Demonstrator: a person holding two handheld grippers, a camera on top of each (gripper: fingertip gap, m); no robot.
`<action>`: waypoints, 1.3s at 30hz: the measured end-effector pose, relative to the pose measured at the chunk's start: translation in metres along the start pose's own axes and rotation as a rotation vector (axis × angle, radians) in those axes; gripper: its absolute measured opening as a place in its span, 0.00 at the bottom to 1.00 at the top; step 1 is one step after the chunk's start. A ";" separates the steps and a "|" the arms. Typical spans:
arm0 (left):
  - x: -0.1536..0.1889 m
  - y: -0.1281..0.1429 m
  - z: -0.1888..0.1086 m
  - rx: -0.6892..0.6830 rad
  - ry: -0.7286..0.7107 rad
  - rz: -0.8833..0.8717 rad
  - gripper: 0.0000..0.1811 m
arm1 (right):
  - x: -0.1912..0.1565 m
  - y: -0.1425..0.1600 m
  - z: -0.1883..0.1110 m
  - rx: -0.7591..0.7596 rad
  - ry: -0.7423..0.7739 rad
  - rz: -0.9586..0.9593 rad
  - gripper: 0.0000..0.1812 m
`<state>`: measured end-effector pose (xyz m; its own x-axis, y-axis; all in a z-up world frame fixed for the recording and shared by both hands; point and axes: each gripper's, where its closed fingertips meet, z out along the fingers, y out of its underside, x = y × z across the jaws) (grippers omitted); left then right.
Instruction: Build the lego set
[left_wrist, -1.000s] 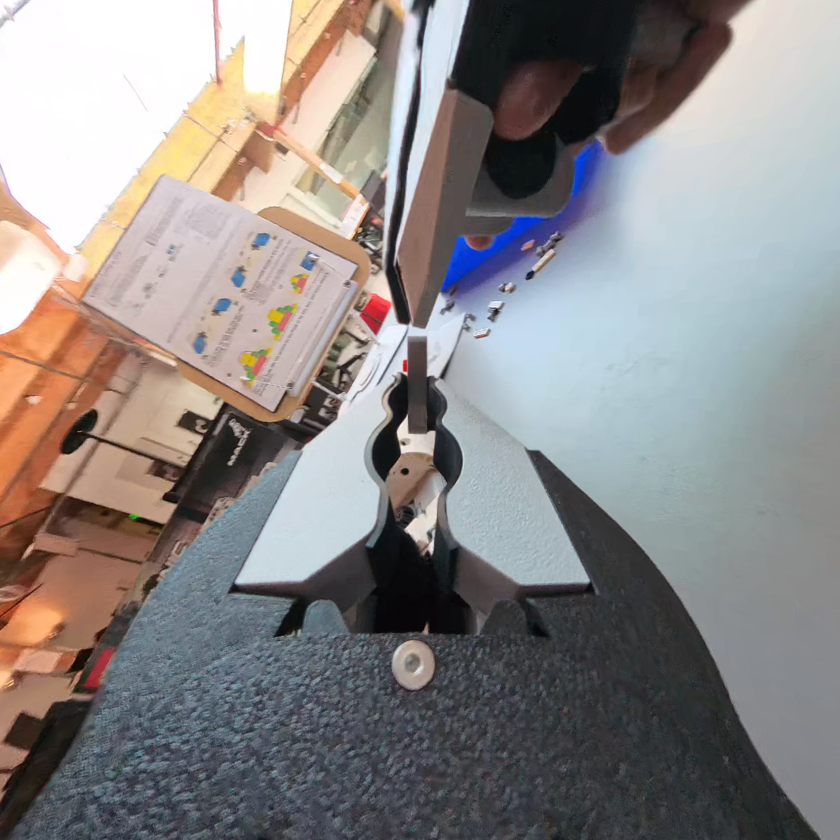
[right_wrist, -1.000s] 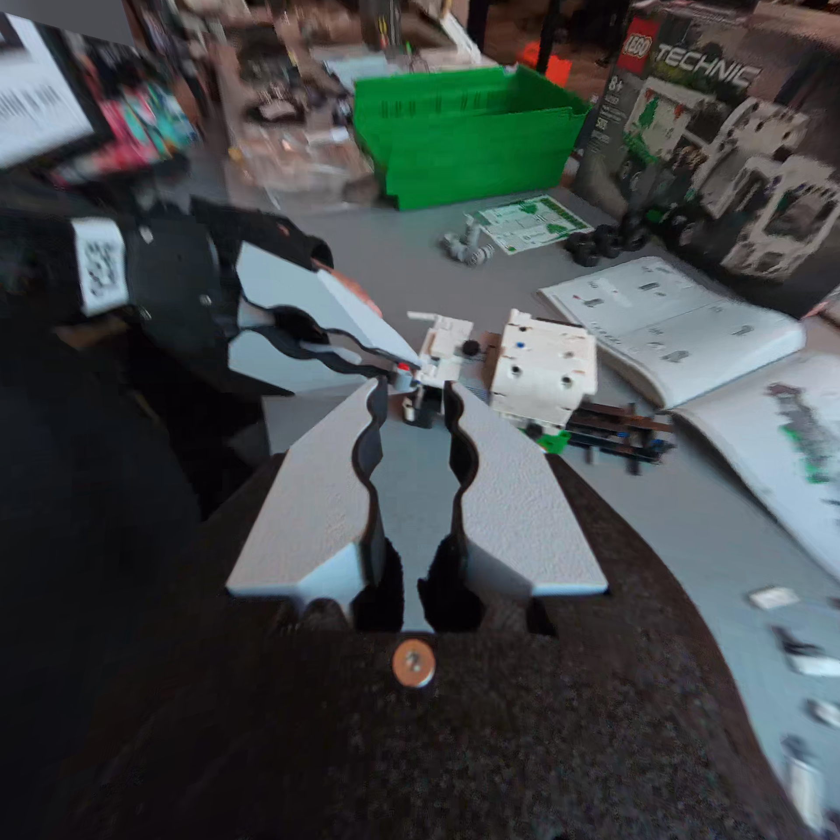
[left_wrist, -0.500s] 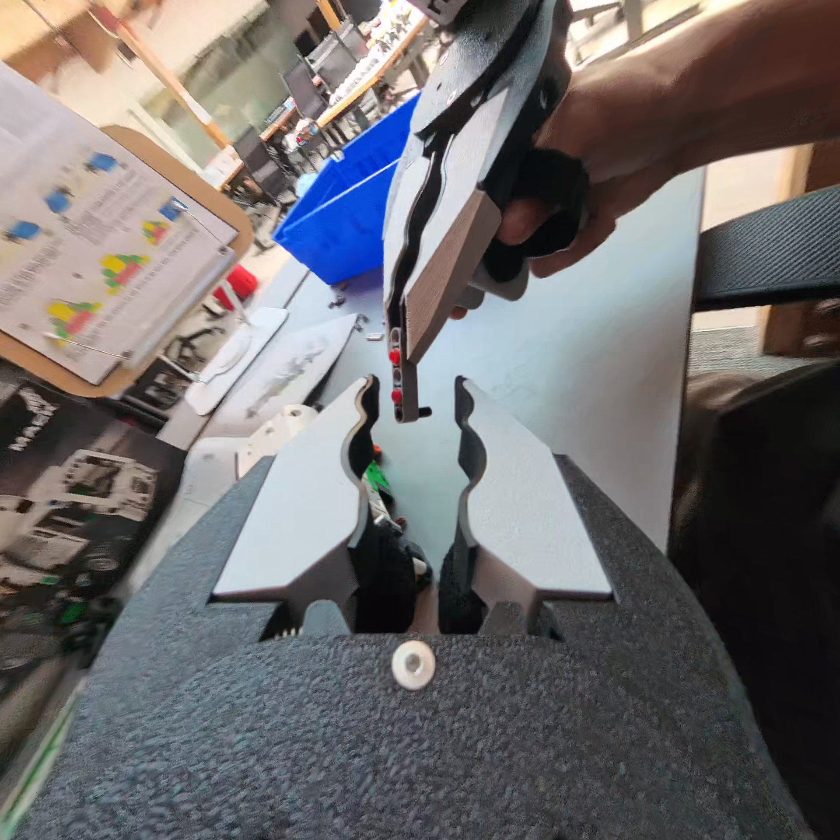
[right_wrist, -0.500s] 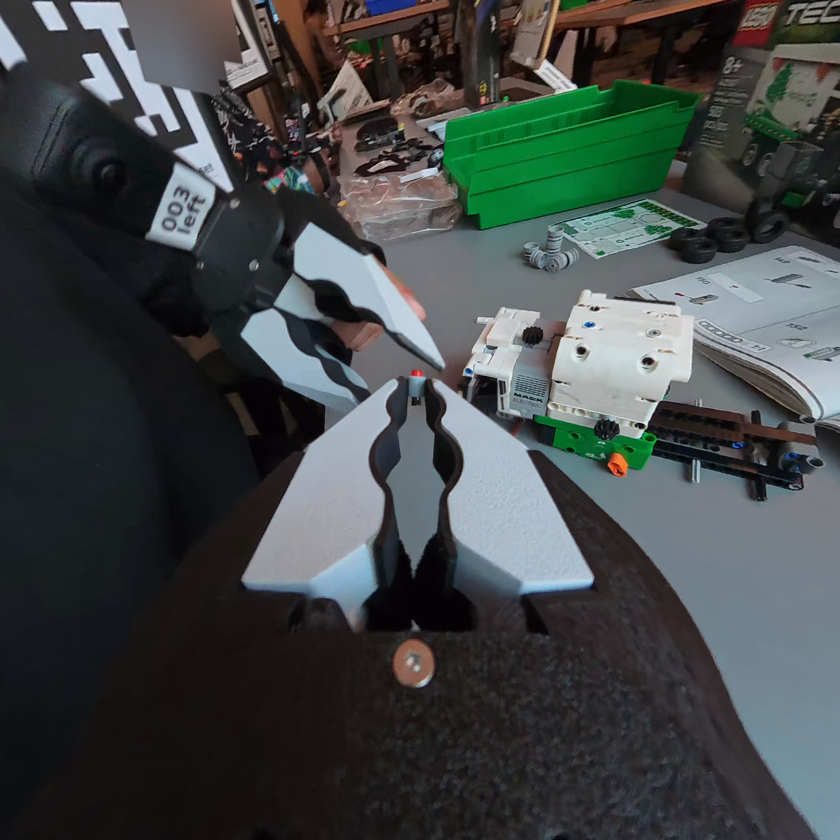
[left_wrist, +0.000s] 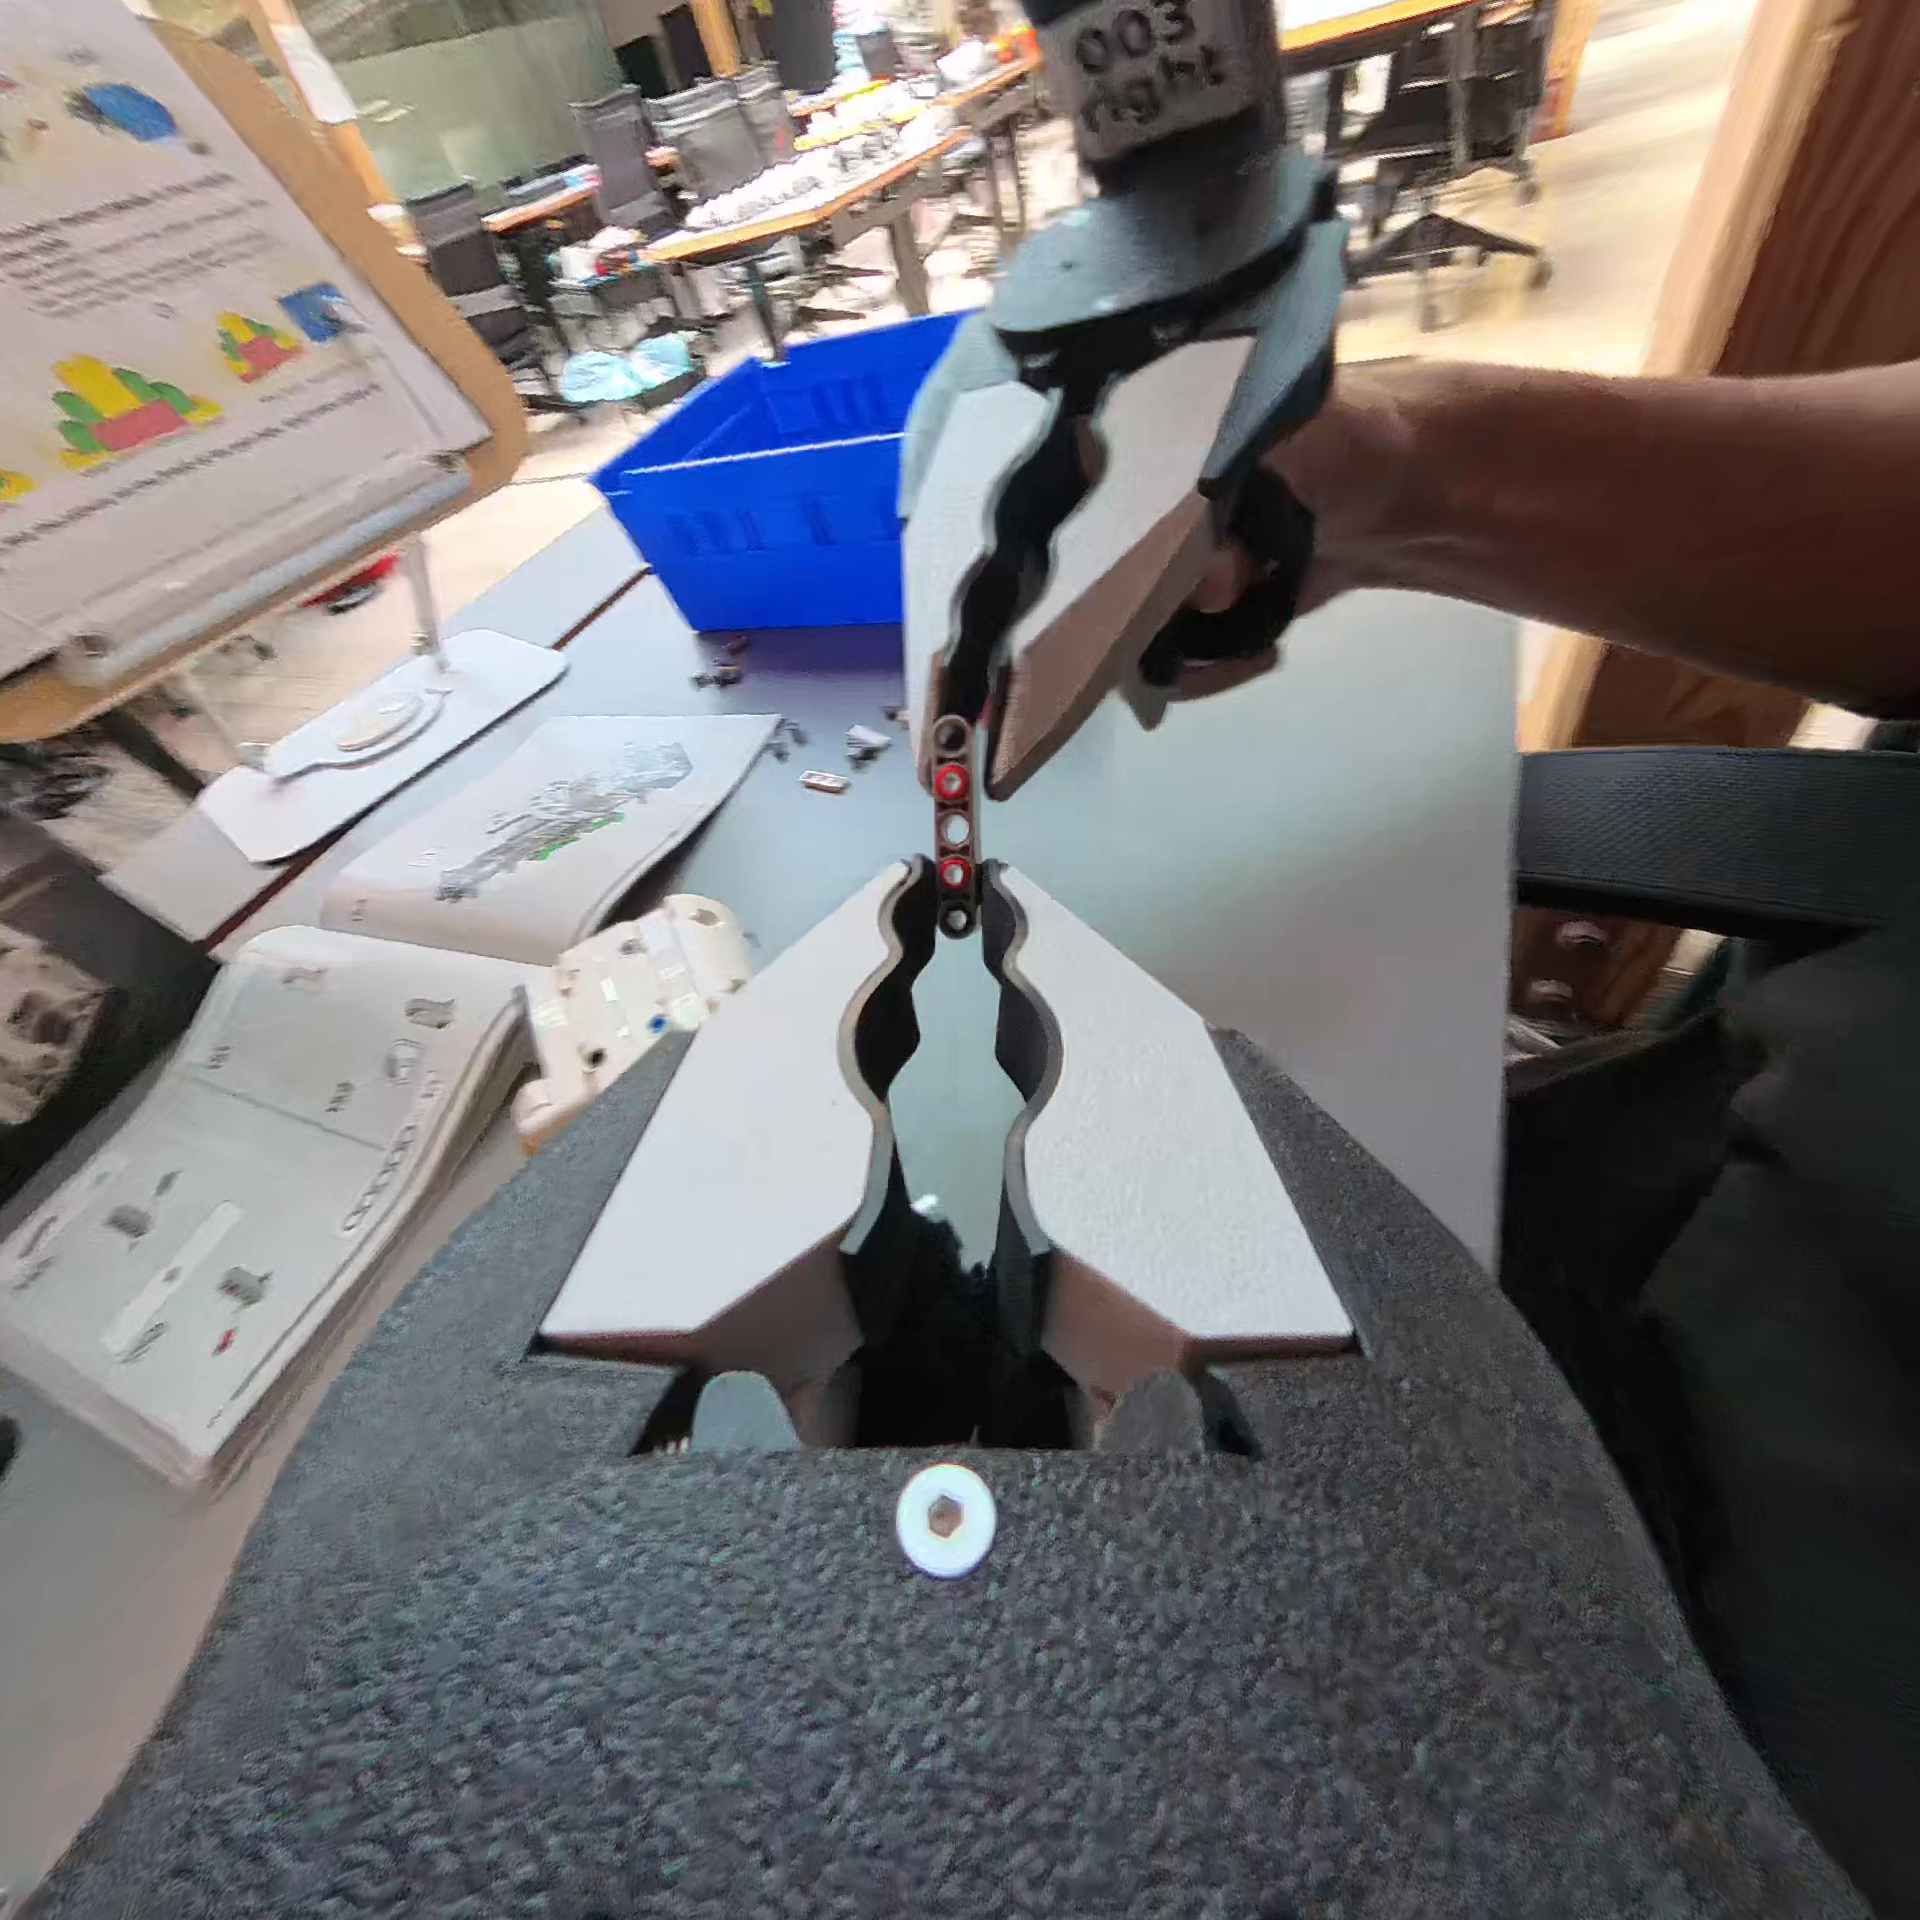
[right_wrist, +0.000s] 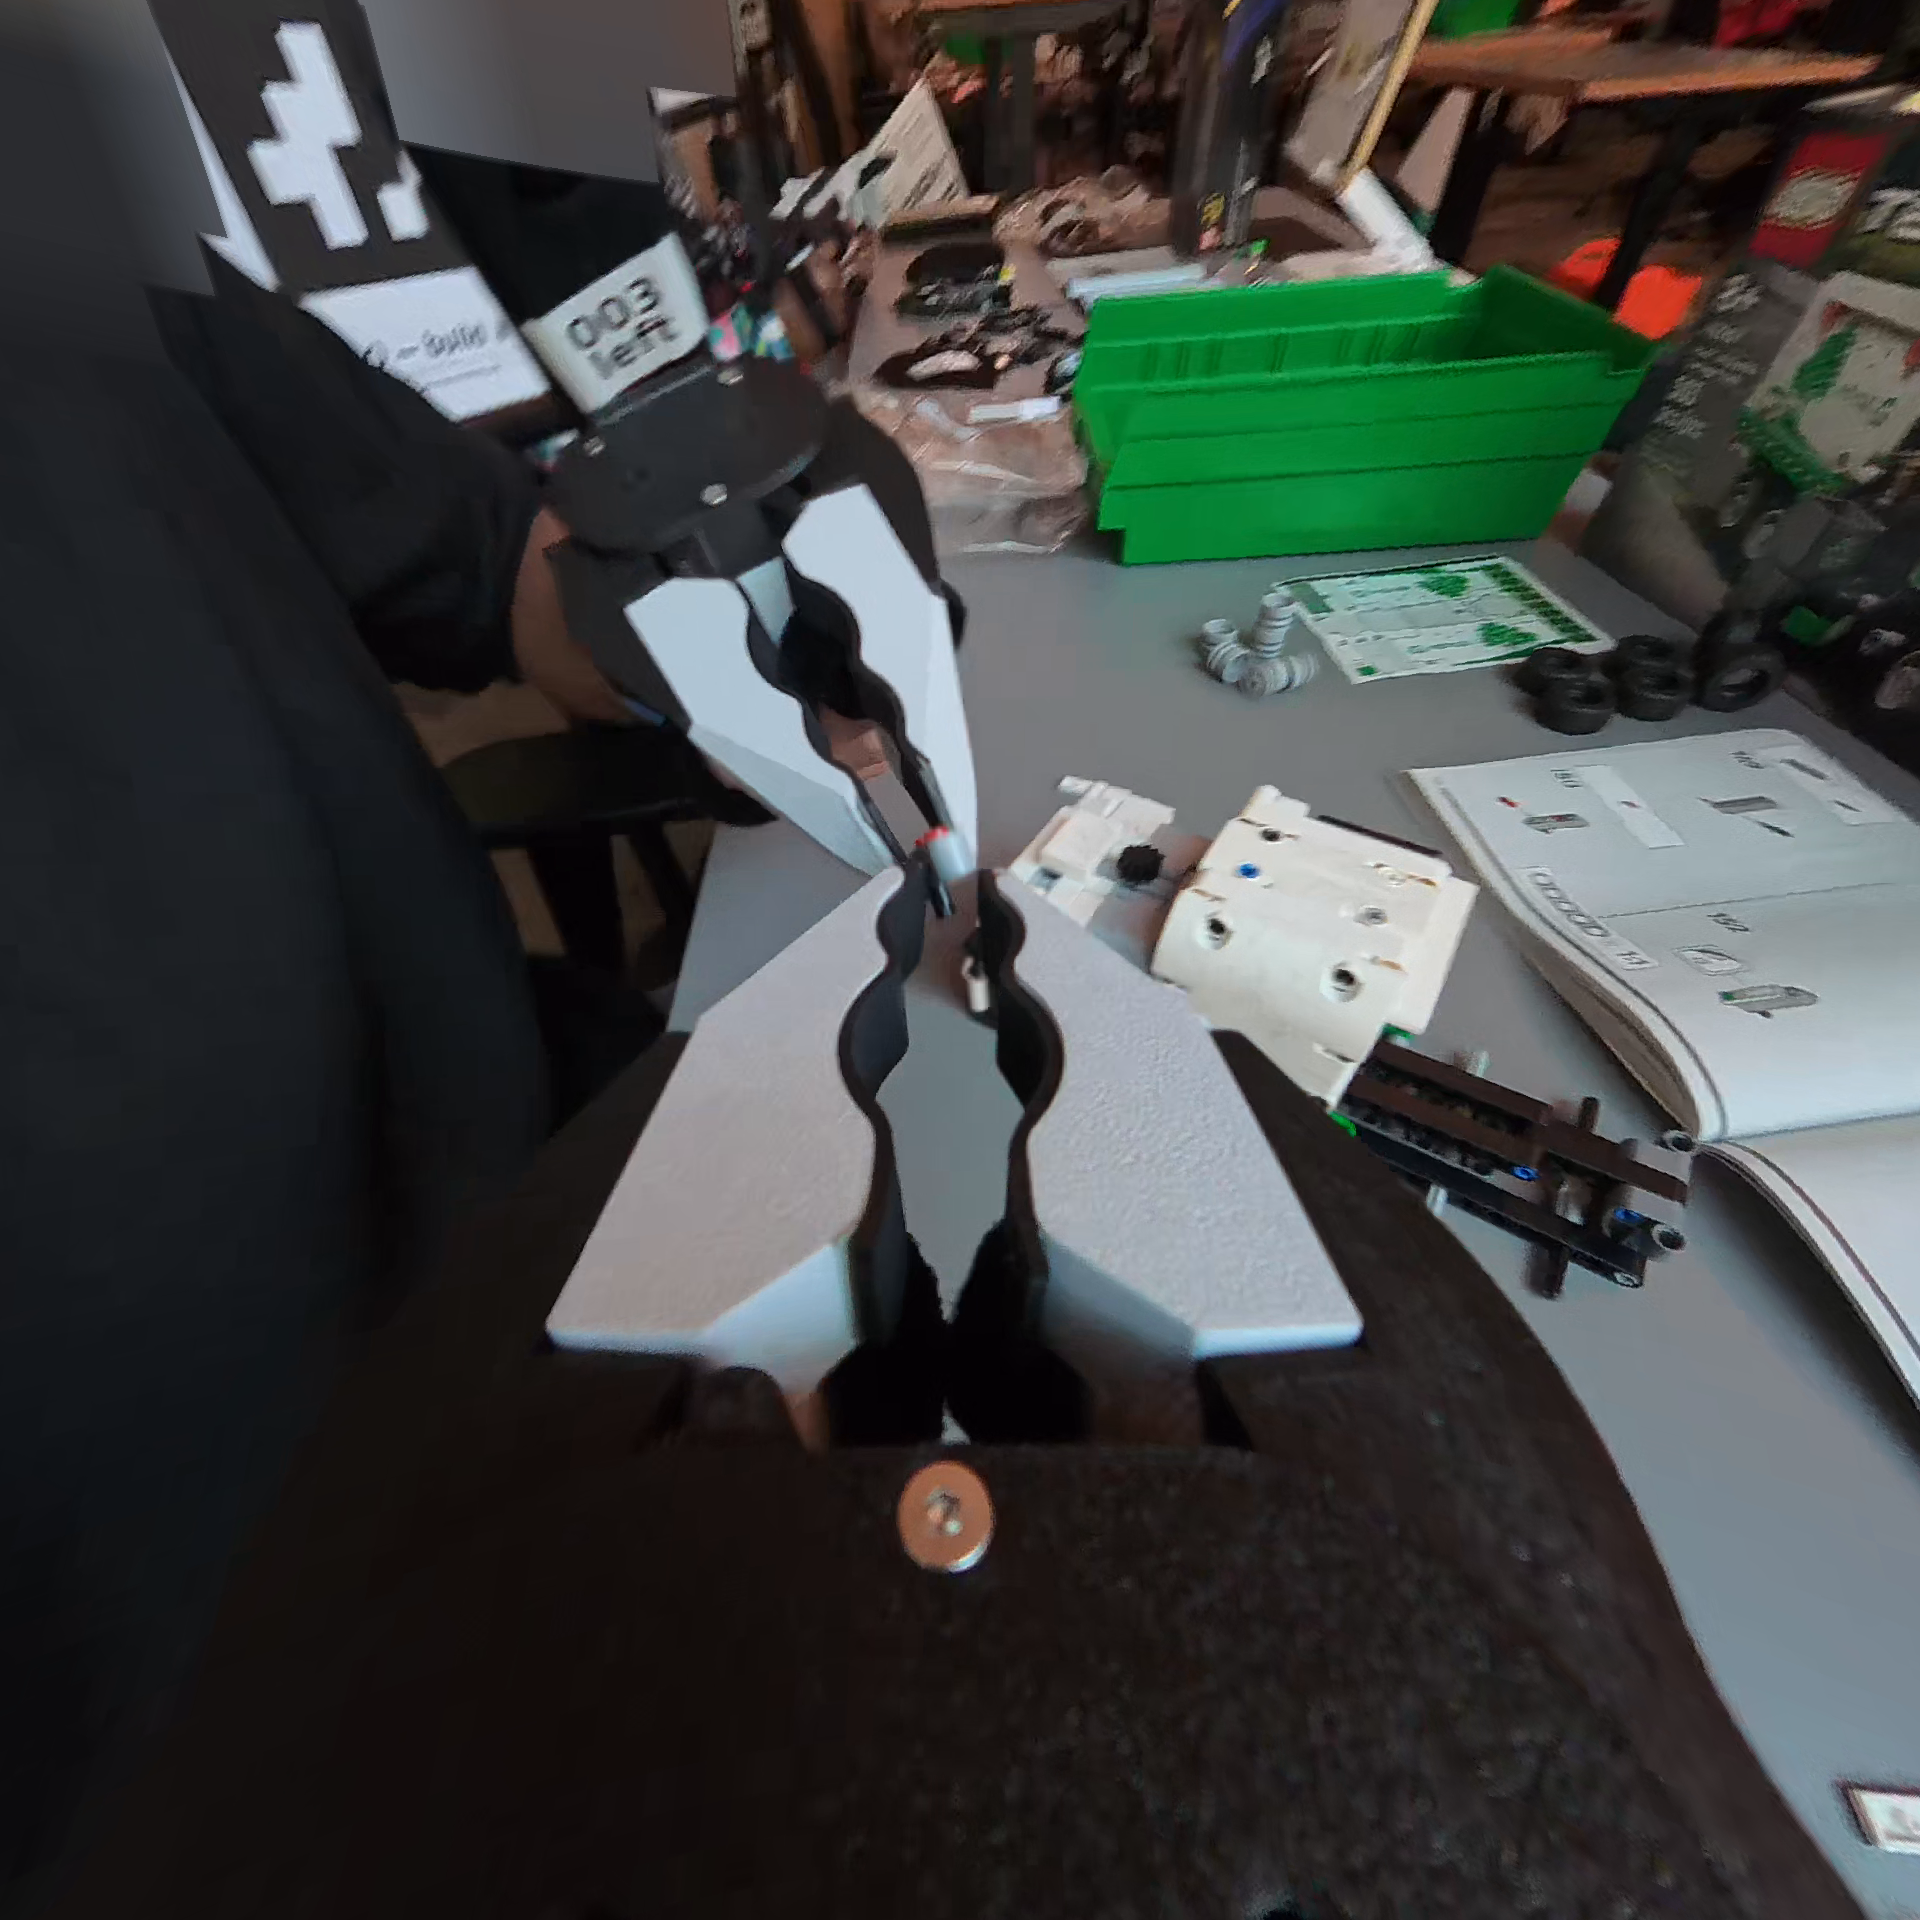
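Observation:
A black Technic beam (left_wrist: 954, 831) with two red pins hangs in the air between my grippers. My right gripper (left_wrist: 961, 732) comes down from above and is shut on the beam's top end. My left gripper (left_wrist: 953, 883) is closed around the beam's bottom end. In the right wrist view my right gripper (right_wrist: 948, 894) meets the left gripper (right_wrist: 920, 842) tip to tip, and the beam (right_wrist: 940, 883) shows end-on. The part-built white truck (right_wrist: 1309, 935) lies on the grey table (right_wrist: 1143, 644) just beyond; it also shows in the left wrist view (left_wrist: 634, 987).
An open instruction booklet (right_wrist: 1714, 914) lies right of the truck. Green bins (right_wrist: 1340, 416), black tyres (right_wrist: 1642, 681), grey hubs (right_wrist: 1257, 649) and a sticker sheet (right_wrist: 1444, 613) stand farther back. A blue bin (left_wrist: 790, 509), a clipboard stand (left_wrist: 208, 312) and loose pieces (left_wrist: 831, 779) are across the table. Left and right tips are no more than a few centimetres apart.
My left gripper was open around the beam half a second ago and has closed on its lower end. The right gripper has kept hold of the beam and turned more upright above it.

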<state>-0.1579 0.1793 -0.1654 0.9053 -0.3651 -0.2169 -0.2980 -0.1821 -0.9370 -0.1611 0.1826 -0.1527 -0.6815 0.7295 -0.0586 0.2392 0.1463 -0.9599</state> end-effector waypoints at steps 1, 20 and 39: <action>-0.011 -0.001 -0.001 -0.004 -0.078 0.010 0.04 | 0.009 -0.002 -0.001 0.045 0.047 0.041 0.09; -0.040 -0.007 0.035 -0.010 -0.323 -0.099 0.03 | 0.047 -0.006 -0.010 0.528 0.280 0.515 0.04; -0.139 0.076 -0.070 -0.102 -0.451 -0.492 0.10 | 0.156 0.050 -0.032 0.245 0.420 0.685 0.04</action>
<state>-0.3275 0.1526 -0.1877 0.9739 0.1957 0.1151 0.1748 -0.3229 -0.9301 -0.2340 0.3250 -0.2008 -0.1146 0.7992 -0.5901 0.3160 -0.5338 -0.7843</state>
